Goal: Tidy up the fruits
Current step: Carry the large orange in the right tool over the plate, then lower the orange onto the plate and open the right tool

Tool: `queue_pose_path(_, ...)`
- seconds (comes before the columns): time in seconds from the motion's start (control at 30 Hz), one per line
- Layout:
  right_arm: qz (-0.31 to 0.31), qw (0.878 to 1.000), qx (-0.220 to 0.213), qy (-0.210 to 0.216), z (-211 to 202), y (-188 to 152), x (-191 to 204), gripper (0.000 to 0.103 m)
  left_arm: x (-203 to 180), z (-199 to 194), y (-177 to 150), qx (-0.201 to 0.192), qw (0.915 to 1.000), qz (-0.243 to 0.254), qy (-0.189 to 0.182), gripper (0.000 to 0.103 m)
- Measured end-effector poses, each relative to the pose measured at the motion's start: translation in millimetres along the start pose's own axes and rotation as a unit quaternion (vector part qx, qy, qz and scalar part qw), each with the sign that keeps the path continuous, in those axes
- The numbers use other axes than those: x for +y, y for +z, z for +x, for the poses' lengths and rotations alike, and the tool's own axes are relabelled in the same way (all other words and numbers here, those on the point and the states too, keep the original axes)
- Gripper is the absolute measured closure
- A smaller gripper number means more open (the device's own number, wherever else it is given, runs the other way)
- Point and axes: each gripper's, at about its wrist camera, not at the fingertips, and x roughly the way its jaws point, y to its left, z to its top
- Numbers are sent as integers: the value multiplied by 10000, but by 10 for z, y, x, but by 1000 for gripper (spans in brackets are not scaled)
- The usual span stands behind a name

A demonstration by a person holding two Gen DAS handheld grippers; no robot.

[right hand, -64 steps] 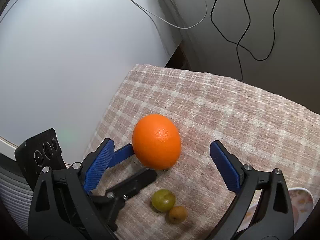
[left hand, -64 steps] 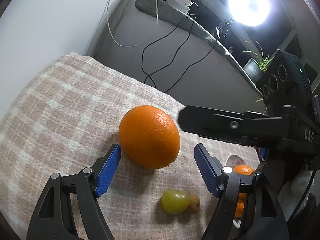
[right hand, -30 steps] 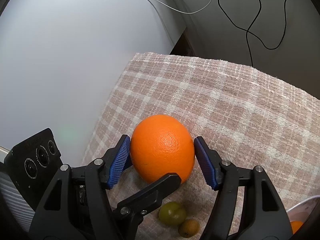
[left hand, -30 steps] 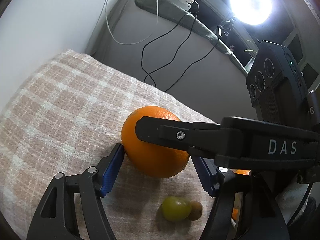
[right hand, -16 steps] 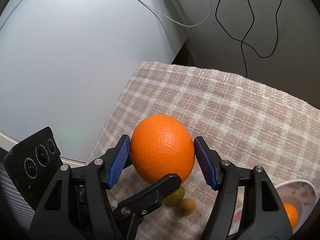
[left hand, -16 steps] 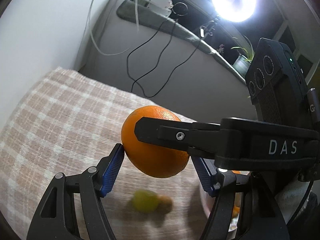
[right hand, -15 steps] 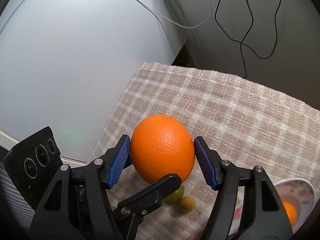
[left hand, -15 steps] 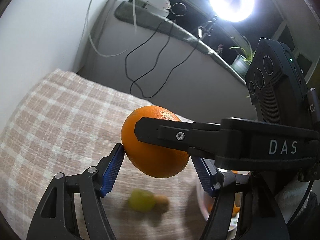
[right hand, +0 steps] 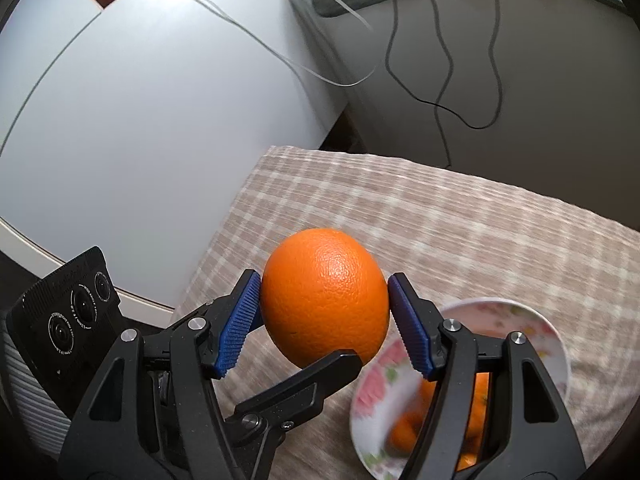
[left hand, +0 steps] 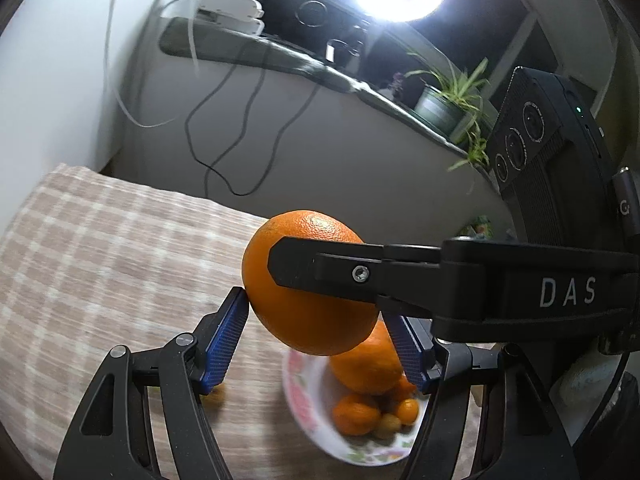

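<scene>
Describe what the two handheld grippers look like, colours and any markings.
Both are matte black plastic. The left gripper and right gripper each have two angular fingers with triangular cut-outs, silver screw heads, and ribbed blue pads. White letters "DAS" mark the right gripper's body. Each carries a black camera block with three round lenses.

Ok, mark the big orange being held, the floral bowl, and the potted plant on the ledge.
large round orange [right hand: 326, 296]: right wrist view, middle of its front skin.
white floral-patterned bowl [right hand: 532, 320]: right wrist view, bare far rim.
green potted plant [left hand: 438, 110]: left wrist view, on its pot.
</scene>
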Motion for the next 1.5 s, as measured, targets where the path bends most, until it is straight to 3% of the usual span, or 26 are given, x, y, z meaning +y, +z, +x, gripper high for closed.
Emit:
queue_pose_path(0.47, 216, 9995, -184, -138, -536, -286, -464, 34, -614, 249, -150, 284, 9988, 357, -188, 34)
queue_pose_path(0.77, 570, 9977, -321, -183, -833, -439, -967, 34, -1019, 599, -223, 589, 9957, 688, -204, 34)
queue_pose_path(1.07, 919, 9951, -361, 19, -856, -586, -1362, 34, -1218, 828, -330, 796, 9925, 930, -39, 34)
queue_pose_path(1.4, 1031, 9940, -306, 215, -787, -651, -1478, 34, -1317, 965, -370, 885, 9902, 1071, 167, 35)
queue_pose_path(1.5, 1007, 9944, -294, 93, -786, -657, -1481, 34, -1376, 967, -407, 906, 9877, 1244, 262, 36)
